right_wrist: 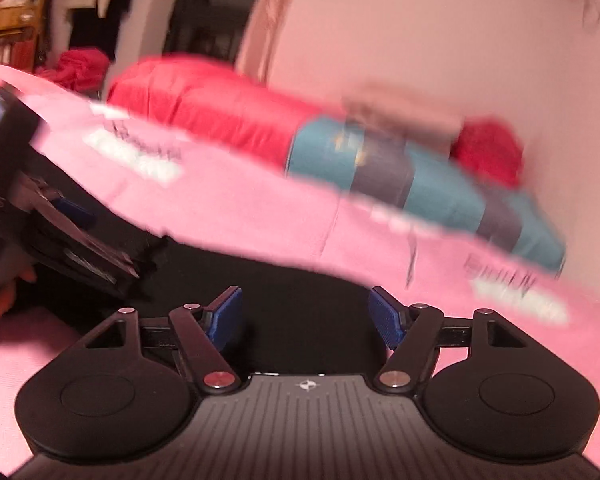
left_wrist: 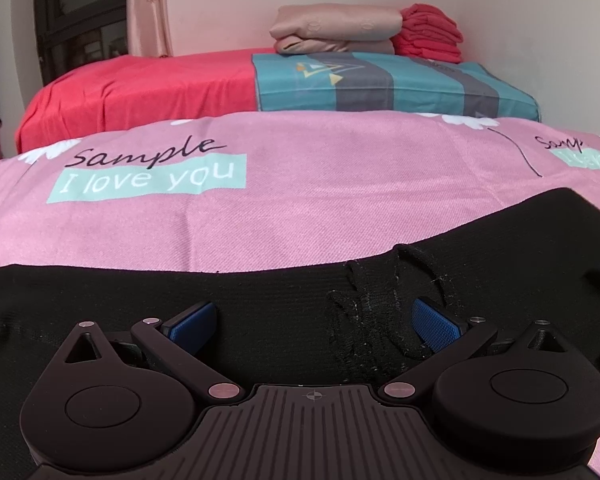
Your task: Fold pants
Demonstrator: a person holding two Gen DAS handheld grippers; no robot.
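Note:
Black pants (left_wrist: 284, 296) lie flat across the pink bedspread (left_wrist: 300, 208), with a bunched, wrinkled patch near the right blue pad. My left gripper (left_wrist: 314, 322) is open, low over the black cloth, its blue pads (left_wrist: 192, 320) on either side of it and holding nothing. In the blurred right wrist view my right gripper (right_wrist: 306, 316) is open over the same black pants (right_wrist: 300, 280). The left gripper (right_wrist: 60, 216) shows at the left of that view, resting on the pants.
A red sheet (left_wrist: 140, 88) and a teal-and-grey striped cover (left_wrist: 380, 80) lie behind the pink spread. Folded beige (left_wrist: 336, 28) and red (left_wrist: 428, 32) cloths are stacked by the wall. A window and curtain stand at the far left.

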